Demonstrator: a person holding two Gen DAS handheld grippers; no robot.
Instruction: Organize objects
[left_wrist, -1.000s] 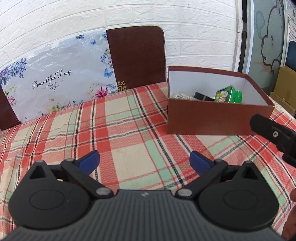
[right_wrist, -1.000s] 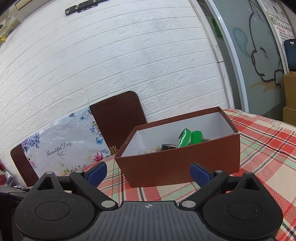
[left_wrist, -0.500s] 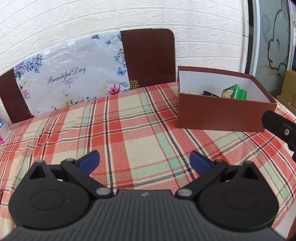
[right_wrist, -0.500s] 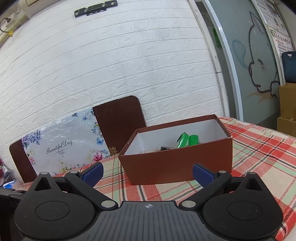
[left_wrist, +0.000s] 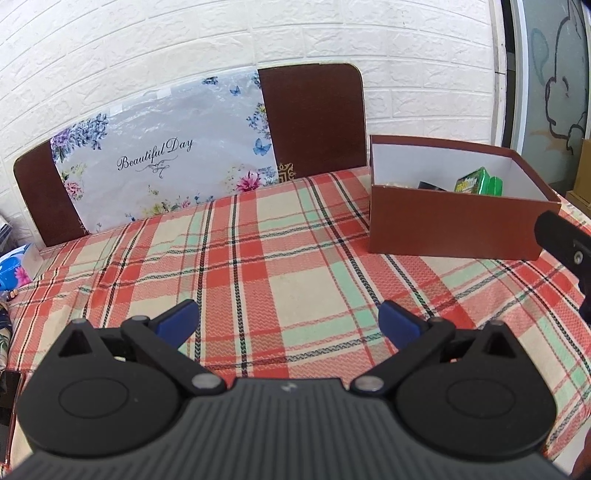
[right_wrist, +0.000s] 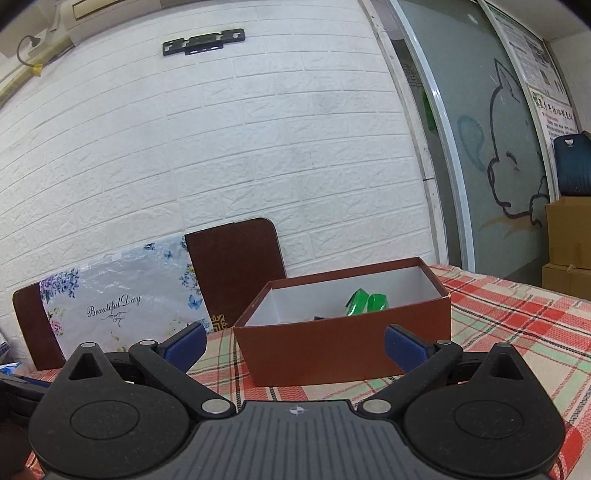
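A brown cardboard box (left_wrist: 454, 229) with a white inside stands on the plaid tablecloth (left_wrist: 258, 266) at the right. Inside it lie a green packet (left_wrist: 476, 181), a black item and something pale at its left end. My left gripper (left_wrist: 288, 321) is open over bare cloth, well short of the box, nothing between its blue pads. In the right wrist view the same box (right_wrist: 343, 354) sits just beyond my right gripper (right_wrist: 295, 345), which is open wide and empty. The green packet (right_wrist: 365, 302) shows over the box rim. Part of the right gripper's black body (left_wrist: 565, 240) enters the left view at the right edge.
A brown chair back (left_wrist: 314, 122) with a floral "Beautiful Day" plastic sheet (left_wrist: 162, 155) leans behind the table against a white brick wall. A blue patterned packet (left_wrist: 14, 266) lies at the far left table edge. Cardboard cartons (right_wrist: 569, 236) stand by a glass door at right.
Both grippers have pulled back from the box, so it looks smaller and more of the cloth and chair shows. Both stay open and empty.
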